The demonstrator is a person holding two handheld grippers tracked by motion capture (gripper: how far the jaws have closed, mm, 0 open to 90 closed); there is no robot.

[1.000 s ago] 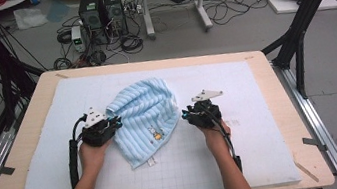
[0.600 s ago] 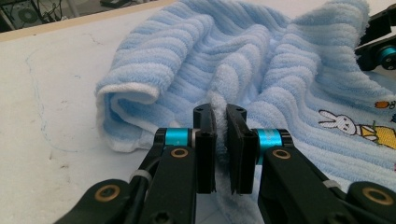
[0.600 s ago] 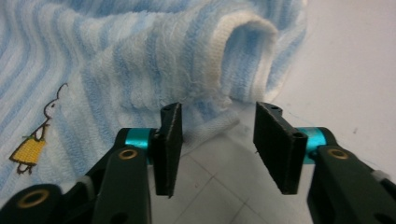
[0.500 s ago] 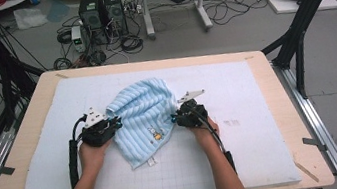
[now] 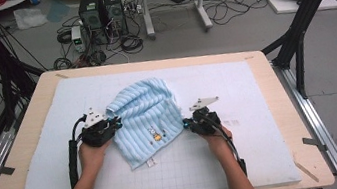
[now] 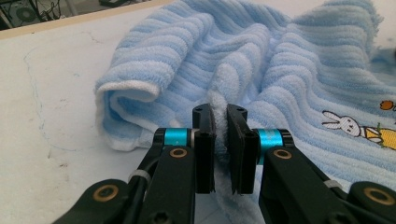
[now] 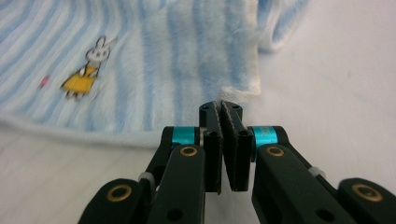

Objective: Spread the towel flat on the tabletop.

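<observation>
A light blue striped towel (image 5: 147, 115) with a small rabbit picture lies rumpled on the white mat (image 5: 256, 86). My left gripper (image 5: 113, 124) sits at the towel's left side. In the left gripper view the gripper (image 6: 220, 116) is shut on a raised fold of the towel (image 6: 280, 60), with cloth squeezed between the pads. My right gripper (image 5: 187, 123) is at the towel's right edge, low on the mat. In the right gripper view its jaws have just been closing, and the gripper (image 7: 220, 106) now pinches the hemmed corner of the towel (image 7: 187, 56) at its tips.
The mat covers most of a wooden table (image 5: 274, 73). Bare mat stretches to the right of the towel and in front of it. Behind the table, computer cases (image 5: 100, 8), cables and boxes sit on the floor. Black frame legs (image 5: 298, 29) stand at both sides.
My right gripper has moved left to the towel's right edge, sunk to the mat and closed. The left gripper has stayed put on its fold.
</observation>
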